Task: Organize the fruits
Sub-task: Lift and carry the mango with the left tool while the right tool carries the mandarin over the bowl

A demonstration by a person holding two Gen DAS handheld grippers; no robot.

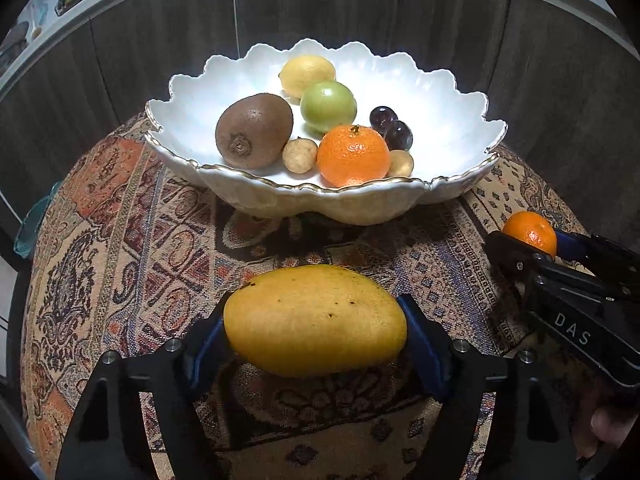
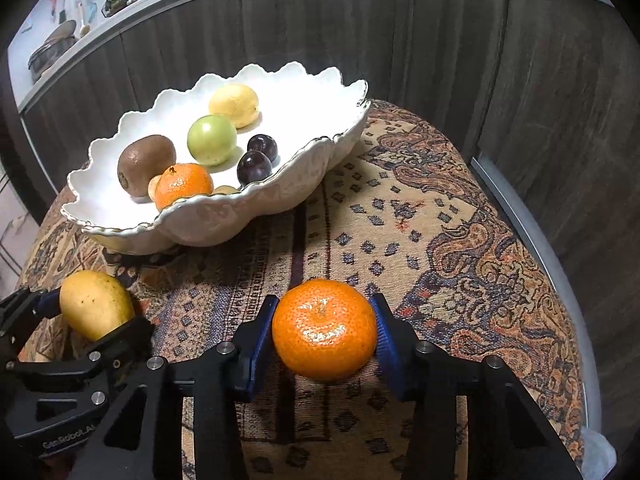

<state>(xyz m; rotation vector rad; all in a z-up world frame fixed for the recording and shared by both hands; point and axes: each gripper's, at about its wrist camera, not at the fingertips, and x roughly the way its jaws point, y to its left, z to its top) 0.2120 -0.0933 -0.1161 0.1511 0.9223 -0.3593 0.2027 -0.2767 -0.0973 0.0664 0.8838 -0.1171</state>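
- The left gripper [image 1: 316, 340] grips a yellow mango [image 1: 315, 320] across its long axis, the blue fingers [image 1: 422, 340] pressed against both ends; whether the fruit rests on the patterned cloth [image 1: 120, 240] covering the bench or hangs just above it cannot be told.
- The right gripper [image 2: 325, 338] is closed on a mandarin [image 2: 325, 330], its pads touching the fruit's left and right sides, stem end facing up.
- The scalloped white bowl [image 1: 280, 192] sits further back on the bench and already holds a kiwi [image 1: 254, 130], a lemon [image 1: 307, 74], a green round fruit [image 1: 328, 106], a second mandarin [image 1: 353, 156], two dark plums [image 1: 392, 128] and two small tan fruits [image 1: 299, 156].
- The step in hand looks like carrying both held fruits to the bowl, so the task seems well along with these two left on the near side.
- To do it well, lift each fruit clear above the gilt rim before moving forward; the rim stands high and a low approach would knock it.
- The mango is the large one: the open white floor at the bowl's left, beside the kiwi, looks the better place for it.
- The mandarin would suit the bare area at the right, past the plums.
- Lower each until it touches the bowl floor before opening the fingers, since round fruit will roll and nudge its neighbours.
- Move one gripper at a time so the two do not collide above the bowl.
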